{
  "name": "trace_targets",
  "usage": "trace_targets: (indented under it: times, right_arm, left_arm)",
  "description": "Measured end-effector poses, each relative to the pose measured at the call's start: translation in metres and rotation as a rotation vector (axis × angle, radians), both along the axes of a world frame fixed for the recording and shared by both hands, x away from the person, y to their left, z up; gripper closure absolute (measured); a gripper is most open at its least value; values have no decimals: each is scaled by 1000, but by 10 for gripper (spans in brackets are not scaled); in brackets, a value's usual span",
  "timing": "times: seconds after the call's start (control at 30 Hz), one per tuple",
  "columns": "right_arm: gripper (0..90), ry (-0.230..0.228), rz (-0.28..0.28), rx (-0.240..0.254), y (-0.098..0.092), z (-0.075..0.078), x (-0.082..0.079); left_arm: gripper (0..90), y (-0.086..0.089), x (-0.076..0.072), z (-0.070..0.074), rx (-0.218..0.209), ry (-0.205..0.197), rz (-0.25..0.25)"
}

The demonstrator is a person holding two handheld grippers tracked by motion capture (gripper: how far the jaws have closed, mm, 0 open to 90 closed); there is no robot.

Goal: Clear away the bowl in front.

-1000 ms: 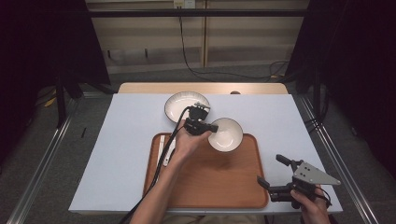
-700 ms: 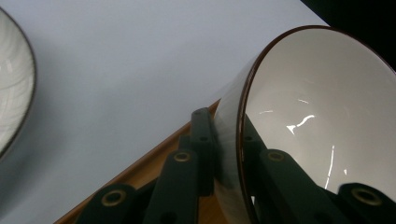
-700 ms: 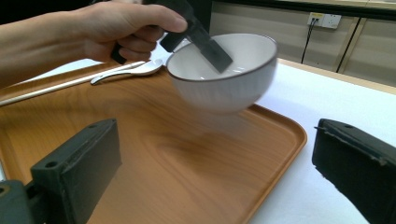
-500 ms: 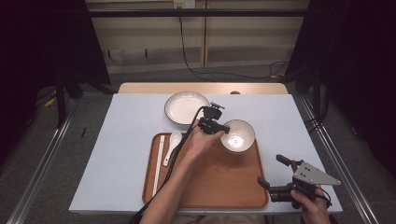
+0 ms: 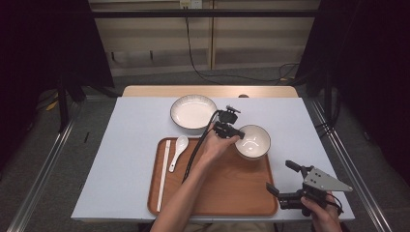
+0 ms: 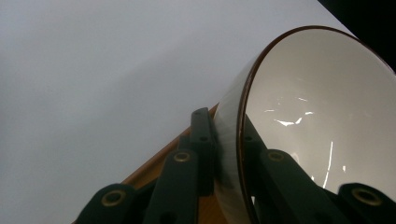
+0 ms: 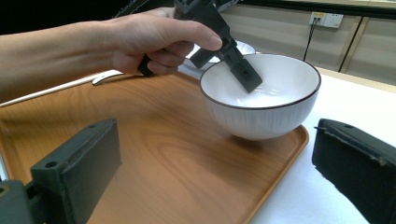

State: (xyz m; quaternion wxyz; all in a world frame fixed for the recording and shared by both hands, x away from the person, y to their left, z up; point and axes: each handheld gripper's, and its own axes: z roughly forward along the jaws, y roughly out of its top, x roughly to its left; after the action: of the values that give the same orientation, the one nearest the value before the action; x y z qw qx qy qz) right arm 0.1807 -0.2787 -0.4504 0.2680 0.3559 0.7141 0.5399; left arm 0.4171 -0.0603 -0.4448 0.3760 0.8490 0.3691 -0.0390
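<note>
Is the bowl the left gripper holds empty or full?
Empty: the white bowl shows a bare glossy inside in the right gripper view, with the left gripper pinching its rim.

Grey floor (image 5: 72, 159) – pale panelled wall (image 5: 159, 36) – dark surroundings.

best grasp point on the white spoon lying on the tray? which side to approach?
Probably the handle of the spoon, near its middle, from straight above with the jaws across its narrow width. It lies flat on the tray with the rounded bowl end toward the plate; the slim handle gives parallel sides, and the chopsticks alongside leave some room.
</note>
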Motion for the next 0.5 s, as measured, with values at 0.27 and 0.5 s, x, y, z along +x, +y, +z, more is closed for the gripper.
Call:
trace_targets:
  times: [0.27,0.5]
  right_arm:
    - [10,1,2,2,0,0,0]
    - [10,-1,-3,0,0,0,0]
  left_arm:
    - [821,-10,0,-7,21,-6,-10]
    - [825,-13,0,-10,54,-35,-5]
